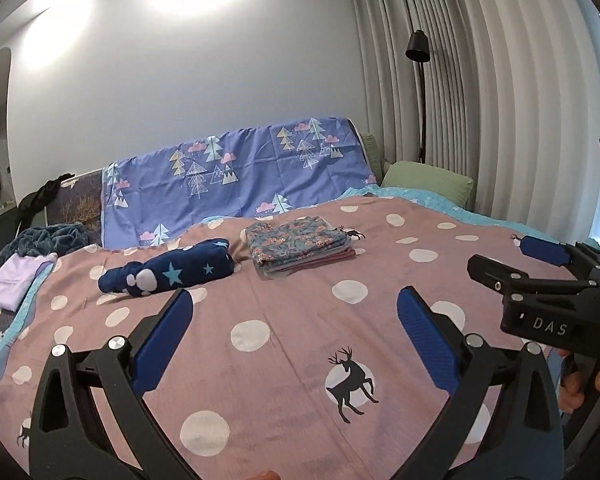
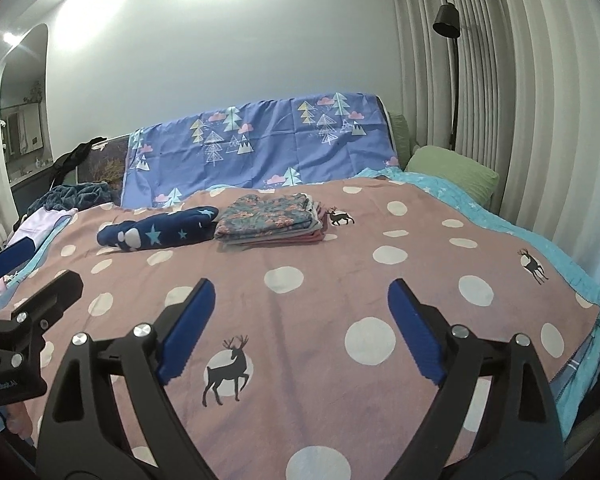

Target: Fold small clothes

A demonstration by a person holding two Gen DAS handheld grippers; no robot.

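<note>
Pink bedspread [image 1: 284, 312] with white dots and black deer covers the bed and fills most of the left wrist view. Behind it a blue sheet with tree prints [image 1: 236, 176] hangs against the white wall, and a green pillow [image 1: 428, 180] lies at the right, beside the pleated curtain [image 1: 500, 92] and a black floor lamp [image 1: 418, 64]. The left gripper [image 1: 294, 312] hovers above the bedspread with its blue fingers spread wide and nothing between them. Well ahead of it lies a rumpled navy garment with stars [image 1: 168, 270], and just to the right of it, near but apart, a stack of folded clothes [image 1: 298, 246] with a floral piece on top. A lilac cloth [image 1: 14, 282] lies at the far left edge. The right gripper [image 1: 516, 258] enters from the right side.

From the right wrist view the same bedspread [image 2: 340, 280] is below. The right gripper [image 2: 300, 308] is also released, its fingers wide apart and empty, above a deer print. The navy garment [image 2: 156, 232] lies far ahead at the left, with the folded stack [image 2: 270, 220] close beside it on the right; whether they touch I cannot tell. Part of the left gripper [image 2: 32, 280] shows at the left edge.
</note>
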